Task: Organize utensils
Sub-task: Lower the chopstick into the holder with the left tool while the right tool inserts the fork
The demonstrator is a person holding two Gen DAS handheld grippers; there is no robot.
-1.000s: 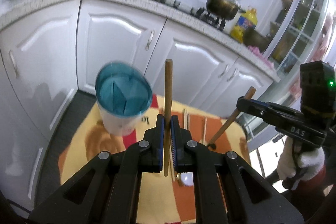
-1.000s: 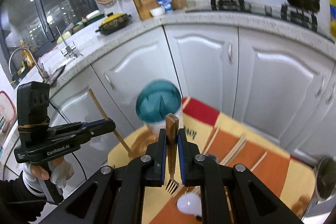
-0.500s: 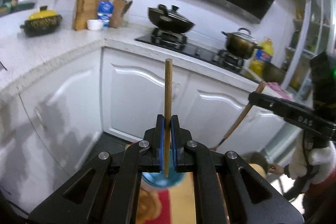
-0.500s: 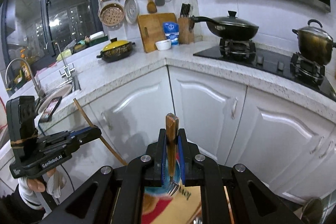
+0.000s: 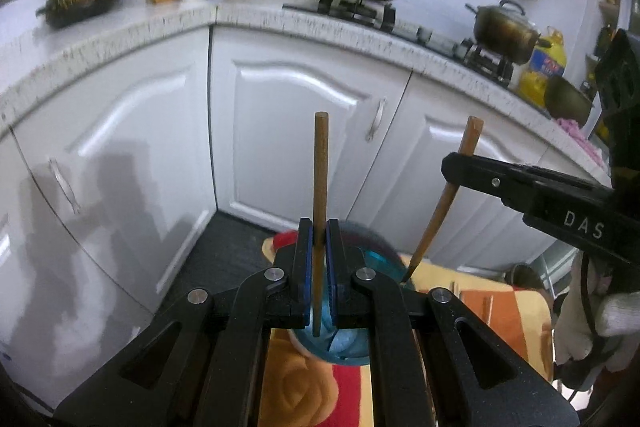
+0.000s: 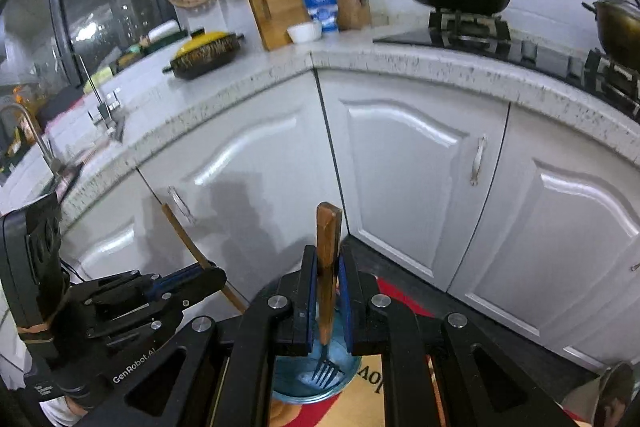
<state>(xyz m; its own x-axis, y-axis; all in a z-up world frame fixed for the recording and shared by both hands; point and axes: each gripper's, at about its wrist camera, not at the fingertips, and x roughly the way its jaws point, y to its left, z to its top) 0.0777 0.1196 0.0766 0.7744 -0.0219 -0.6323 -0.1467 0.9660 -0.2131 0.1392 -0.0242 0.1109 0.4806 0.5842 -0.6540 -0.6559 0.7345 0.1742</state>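
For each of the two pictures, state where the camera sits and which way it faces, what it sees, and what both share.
Left wrist: sits behind the left gripper, facing forward and downward; wooden stick clamped; right gripper and gloved hand at right.
Right wrist: sits behind the right gripper, facing likewise; fork clamped; left gripper at left.
Shared: blue cup, cabinets, wok.

"DAS" stands in pale letters on the right tool (image 5: 466,169) at three o'clock; "GenRobot.AI" runs along the left tool (image 6: 208,277) at eight o'clock.

Chopstick (image 5: 320,187) between left fingers (image 5: 304,263)
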